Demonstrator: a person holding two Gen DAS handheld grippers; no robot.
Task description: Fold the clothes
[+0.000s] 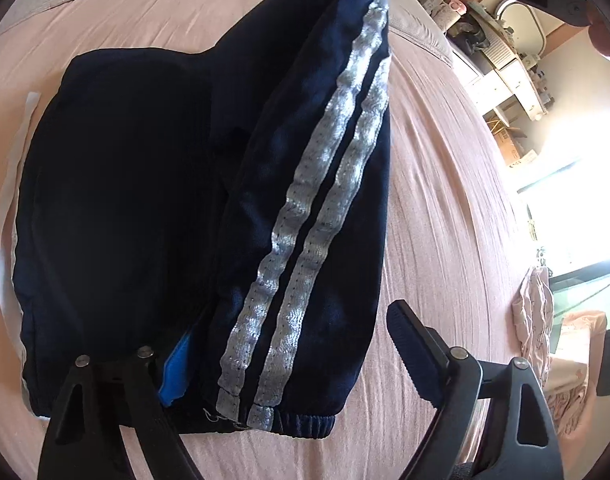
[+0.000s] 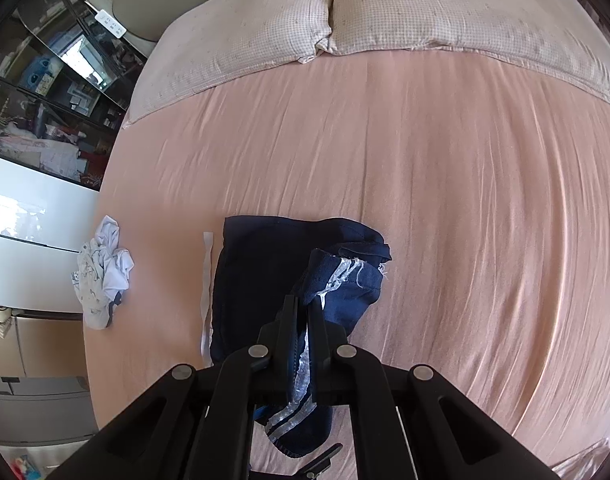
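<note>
— Two tools are at work on the bed. Nearest, the right tool [image 2: 303, 316] has its fingers pressed together on the striped side of the dark blue trousers [image 2: 273, 280], lifting that part up off the rest.

— And the left tool [image 1: 281, 344]?

— Spread wide. One finger lies by the waistband near a bright blue tab [image 1: 177, 372]; the other sits apart over the pink sheet [image 1: 445, 200], gripping nothing.

— How far along is the folding?

— Partway, I'd judge. The trousers lie in a doubled bundle mid-bed, but the raised flap with two silver stripes [image 1: 325, 184] still has to be laid flat. Further off, a crumpled white garment [image 2: 103, 268] near the bed's edge looks unfolded, and beyond it sit the pillows [image 2: 345, 12].

— Any brand or writing?

— None I can read; the stripes carry no lettering.
</note>
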